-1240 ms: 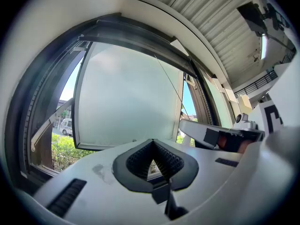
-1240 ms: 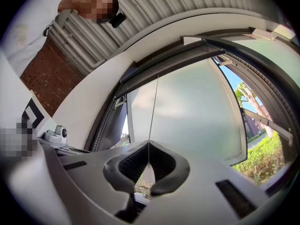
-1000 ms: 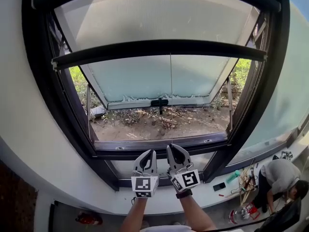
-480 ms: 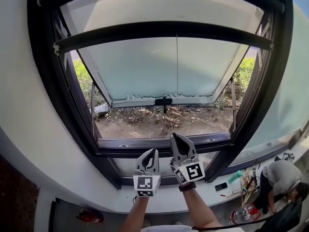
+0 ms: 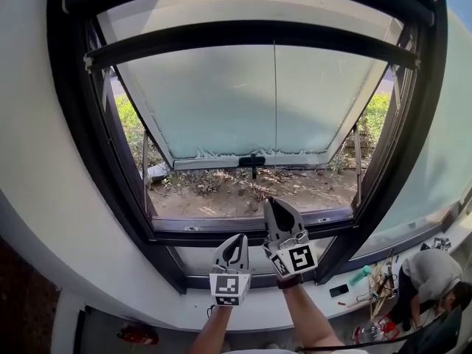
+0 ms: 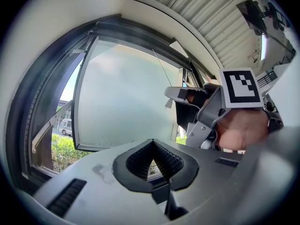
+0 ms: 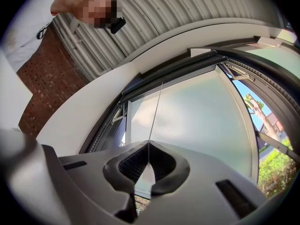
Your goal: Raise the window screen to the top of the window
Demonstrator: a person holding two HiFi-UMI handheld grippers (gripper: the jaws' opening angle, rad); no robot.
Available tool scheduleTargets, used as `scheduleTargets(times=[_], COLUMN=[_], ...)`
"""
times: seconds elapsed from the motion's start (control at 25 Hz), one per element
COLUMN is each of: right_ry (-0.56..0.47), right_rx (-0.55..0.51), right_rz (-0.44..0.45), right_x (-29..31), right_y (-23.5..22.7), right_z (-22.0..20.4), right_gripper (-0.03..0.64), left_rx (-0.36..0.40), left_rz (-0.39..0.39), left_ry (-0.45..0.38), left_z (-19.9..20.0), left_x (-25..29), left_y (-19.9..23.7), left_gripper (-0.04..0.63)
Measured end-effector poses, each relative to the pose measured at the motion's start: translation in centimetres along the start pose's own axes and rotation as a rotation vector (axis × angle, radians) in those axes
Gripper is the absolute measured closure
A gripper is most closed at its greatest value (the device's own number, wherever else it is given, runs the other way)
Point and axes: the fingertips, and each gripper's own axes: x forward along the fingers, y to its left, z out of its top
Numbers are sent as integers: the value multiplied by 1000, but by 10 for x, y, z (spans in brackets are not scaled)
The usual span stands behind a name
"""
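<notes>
High in window frame, just under top, window screen rail runs horizontal, side to side; mesh above it hard to make out. Thin cord drops vertical from rail. Right tongs clamped on cord, plain only in right gripper view. Left tongs together, empty, lower.

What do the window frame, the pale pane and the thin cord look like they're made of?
Window frame: likely painted metal, matte black, slim straight bars.
Pane: probably frosted glass, milky, blurring what's behind.
Cord: thin string, fibre unclear.
</notes>
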Motion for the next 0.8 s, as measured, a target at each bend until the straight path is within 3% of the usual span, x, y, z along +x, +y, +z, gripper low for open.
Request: scheduleTargets(times=[0.64, 0.8], right_ry=[-124, -150], right_rx=[-81, -55], right_rz=[21, 78], right_x=[44, 54], right_y=[-19, -14], right_z=[75, 94], right_gripper=[617, 617], left_rx=[2, 0], left_rz=[33, 42], left_ry=[18, 11], left_z=[-2, -2], left_x=[-11, -15], left_y=[11, 15], left_gripper=[594, 594])
